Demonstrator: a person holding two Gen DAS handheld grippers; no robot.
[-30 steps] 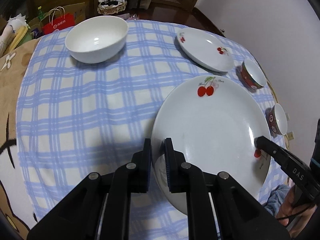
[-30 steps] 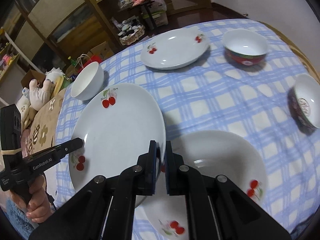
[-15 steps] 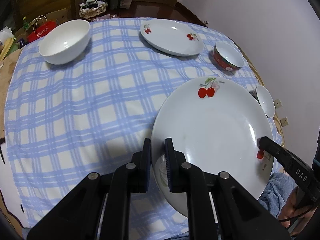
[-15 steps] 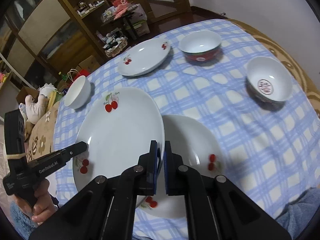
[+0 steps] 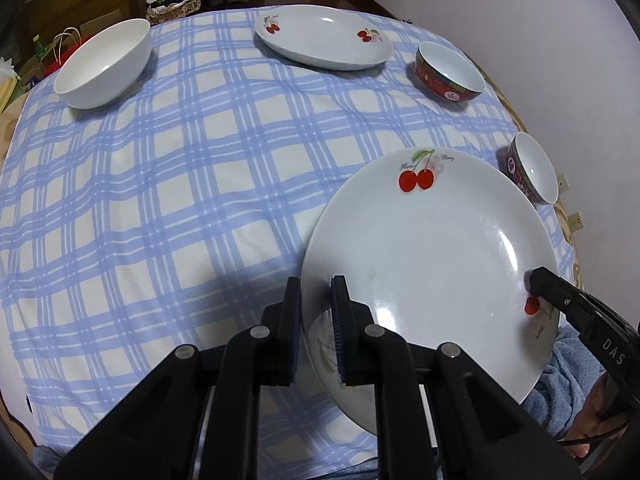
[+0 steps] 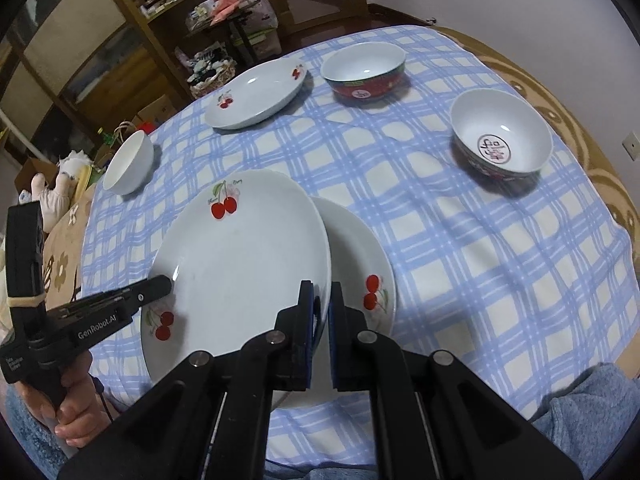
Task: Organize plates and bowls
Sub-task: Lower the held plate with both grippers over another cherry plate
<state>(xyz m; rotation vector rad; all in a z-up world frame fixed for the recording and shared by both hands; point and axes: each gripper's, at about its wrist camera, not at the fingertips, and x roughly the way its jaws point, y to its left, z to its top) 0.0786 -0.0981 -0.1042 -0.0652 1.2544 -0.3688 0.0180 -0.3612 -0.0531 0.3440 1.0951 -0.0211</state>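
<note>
A large white plate with red cherries (image 5: 432,256) is held between both grippers above the blue checked cloth. My left gripper (image 5: 316,298) is shut on its left rim. My right gripper (image 6: 320,302) is shut on its right rim (image 6: 326,264). In the right wrist view the held plate (image 6: 240,264) covers the left part of a second cherry plate (image 6: 360,256) lying on the cloth; I cannot tell whether they touch. Each gripper shows in the other's view: the right gripper (image 5: 538,280) and the left gripper (image 6: 160,284).
A third cherry plate (image 6: 256,96) lies at the far side. A white bowl (image 6: 130,164) stands far left, a red bowl (image 6: 364,68) far right, and a dark patterned bowl (image 6: 500,140) right. The table edge (image 6: 592,160) curves nearby. A hand (image 6: 68,408) holds the left gripper.
Both grippers have carried the held plate to the right across the table. It stood beside the plate on the cloth before and now overlaps it. Both grips are unchanged.
</note>
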